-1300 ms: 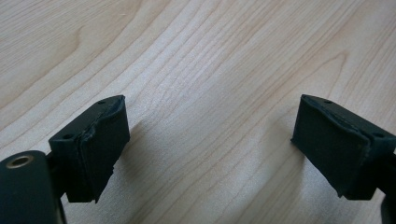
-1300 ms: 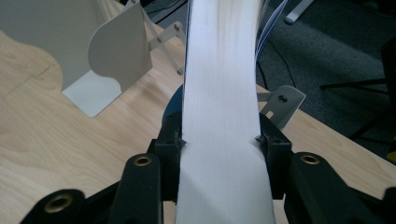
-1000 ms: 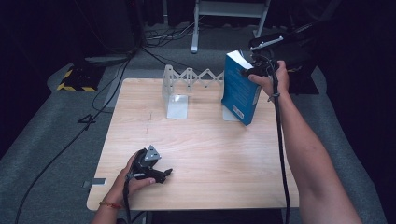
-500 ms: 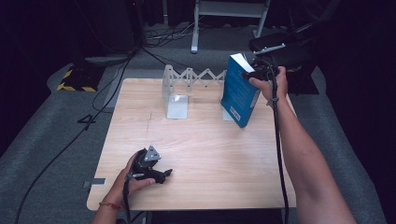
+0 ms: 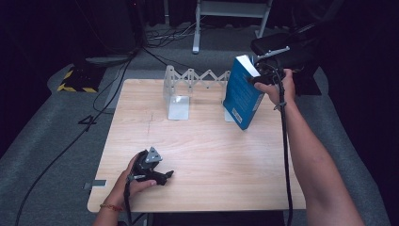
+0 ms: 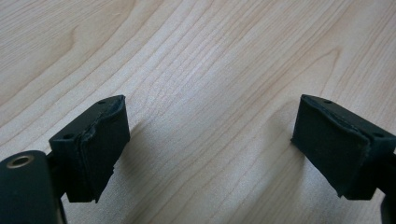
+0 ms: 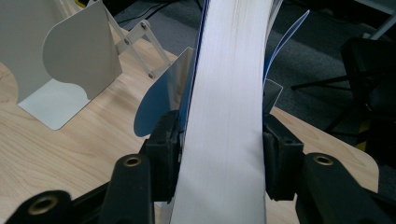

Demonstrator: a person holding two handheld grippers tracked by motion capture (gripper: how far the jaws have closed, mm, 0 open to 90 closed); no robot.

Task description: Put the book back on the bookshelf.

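- The blue book is at the far right of the bench, tilted, its lower corner close to the wood just beside the white expanding book rack.
- The right gripper has it: in the right gripper view the jaws pinch the block of white pages from both sides, covers bowing outward past the pads.
- My read: this is the carry-and-place step, the book heading for a slot in the rack.
- Next move, I'd judge, calls for squaring the book upright and lowering its bottom edge between two dividers before letting go; tilted as it is, it could catch on a plate or flop over.
- The left gripper rests low on the near left of the bench, jaws spread wide over bare wood, nothing between them.
- Hard to make out: whether the book's lower corner touches the bench, and which slot sits behind it, since the book blocks the rack's right end. The far surroundings are dark, just cables and a stand's legs.
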